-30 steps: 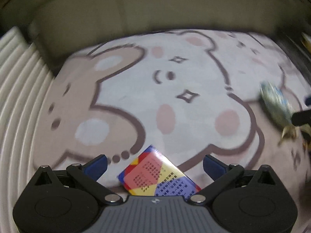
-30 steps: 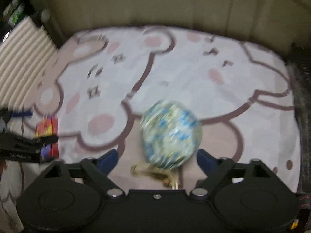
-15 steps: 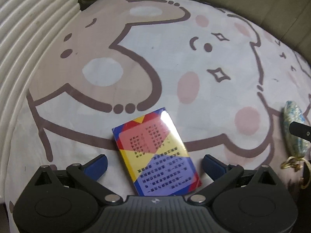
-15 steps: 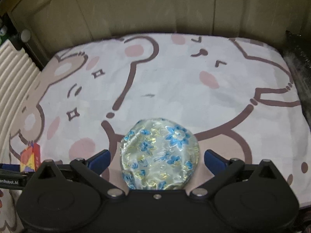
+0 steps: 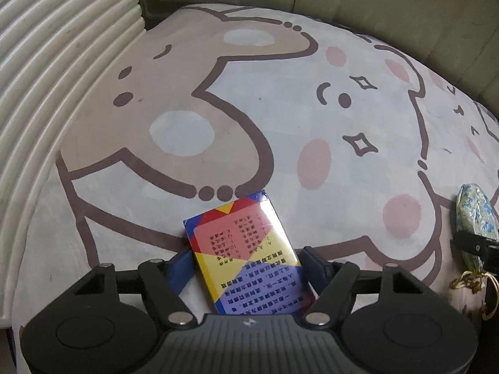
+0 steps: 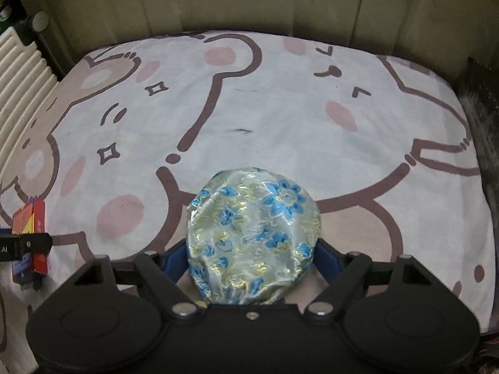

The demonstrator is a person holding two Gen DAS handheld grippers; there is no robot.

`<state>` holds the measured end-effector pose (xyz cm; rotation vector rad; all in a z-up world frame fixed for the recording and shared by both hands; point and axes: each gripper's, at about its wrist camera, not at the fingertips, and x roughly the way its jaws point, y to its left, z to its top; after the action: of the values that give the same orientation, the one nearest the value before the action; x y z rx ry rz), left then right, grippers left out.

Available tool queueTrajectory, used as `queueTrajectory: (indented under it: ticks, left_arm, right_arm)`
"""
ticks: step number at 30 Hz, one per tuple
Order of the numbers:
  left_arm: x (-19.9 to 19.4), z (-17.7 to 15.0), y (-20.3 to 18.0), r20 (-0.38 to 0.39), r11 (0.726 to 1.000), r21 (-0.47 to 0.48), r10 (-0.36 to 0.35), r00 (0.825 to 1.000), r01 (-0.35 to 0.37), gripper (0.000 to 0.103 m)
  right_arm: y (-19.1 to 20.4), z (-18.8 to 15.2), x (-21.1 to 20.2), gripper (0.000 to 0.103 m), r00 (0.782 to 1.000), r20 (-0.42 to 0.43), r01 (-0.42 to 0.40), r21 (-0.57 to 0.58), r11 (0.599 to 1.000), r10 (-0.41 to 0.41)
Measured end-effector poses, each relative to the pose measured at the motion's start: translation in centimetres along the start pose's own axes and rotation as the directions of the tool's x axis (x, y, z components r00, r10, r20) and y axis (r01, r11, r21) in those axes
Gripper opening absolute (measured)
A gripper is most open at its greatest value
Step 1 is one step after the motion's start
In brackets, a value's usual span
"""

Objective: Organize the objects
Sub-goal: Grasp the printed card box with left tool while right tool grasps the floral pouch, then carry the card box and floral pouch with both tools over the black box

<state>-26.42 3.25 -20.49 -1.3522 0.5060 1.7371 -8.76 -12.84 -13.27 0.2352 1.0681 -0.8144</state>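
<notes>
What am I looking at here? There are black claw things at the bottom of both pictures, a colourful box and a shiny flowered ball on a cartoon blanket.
No robot: a person holds a two-finger gripper in each hand, each with a camera looking along its fingers.

The left camera shows the left gripper. Its jaws have just been closing and now press both sides of the box.

The right camera shows the right gripper. Its jaws have also been closing and now touch the sides of the flowered pouch, a drawstring bag.

Both things lie on the blanket. Each camera also glimpses the other gripper at its edge.
</notes>
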Motion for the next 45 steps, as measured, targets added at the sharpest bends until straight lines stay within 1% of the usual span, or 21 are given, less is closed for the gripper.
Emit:
queueTrajectory:
  ticks: [3,9,12,16,18,21,25,35,40,45]
  left_arm:
    - [-0.4,0.1,-0.1,0.005,1.0,0.003,-0.02,1.0,0.02,0.071]
    - [-2.4,0.0,-1.6,0.06,0.996,0.074,-0.056,0.997,0.052,0.07]
    - [-3.4,-0.3,-2.6,0.081,0.989,0.136,-0.067,0.994,0.056,0.07]
    - [-4.5,-0.9,-4.0,0.095,0.972,0.228,-0.083,0.992,0.06,0.07]
    - [-5.2,-1.2,-4.5,0.104,0.966,0.251,-0.097,0.99,0.068,0.07]
    - [-6.5,-1.6,-5.1,0.126,0.96,0.268,-0.123,0.984,0.086,0.07]
    - [-8.1,-2.1,-5.7,0.147,0.953,0.283,-0.153,0.977,0.106,0.07]
    - [-11.2,-3.7,-7.1,0.18,0.935,0.33,-0.198,0.964,0.13,0.07]
    - [-12.5,-4.4,-7.7,0.197,0.928,0.345,-0.217,0.956,0.14,0.07]
    - [-13.9,-4.7,-8.2,0.223,0.924,0.344,-0.254,0.941,0.168,0.07]
  right_arm:
    - [0.0,-0.2,-0.9,0.082,1.0,0.021,-0.008,-0.002,1.0,0.008]
    - [-0.1,-0.3,-3.2,0.081,0.997,0.067,-0.037,0.015,0.999,0.036]
    - [0.1,-0.4,-4.8,0.081,0.994,0.096,-0.052,0.022,0.998,0.049]
    - [0.2,-0.7,-7.2,0.081,0.988,0.136,-0.075,0.045,0.996,0.068]
    - [0.2,-0.9,-8.3,0.081,0.986,0.154,-0.076,0.053,0.996,0.067]
    - [0.3,-1.4,-9.9,0.081,0.983,0.173,-0.067,0.058,0.996,0.056]
    - [0.1,-2.5,-11.4,0.081,0.983,0.176,-0.058,0.07,0.996,0.045]
    - [-0.2,-5.2,-15.0,0.081,0.982,0.189,-0.033,0.094,0.995,0.014]
    - [-0.5,-6.1,-17.0,0.081,0.976,0.217,-0.036,0.113,0.993,0.011]
    - [-1.8,-6.8,-19.6,0.081,0.964,0.266,-0.032,0.143,0.989,-0.007]
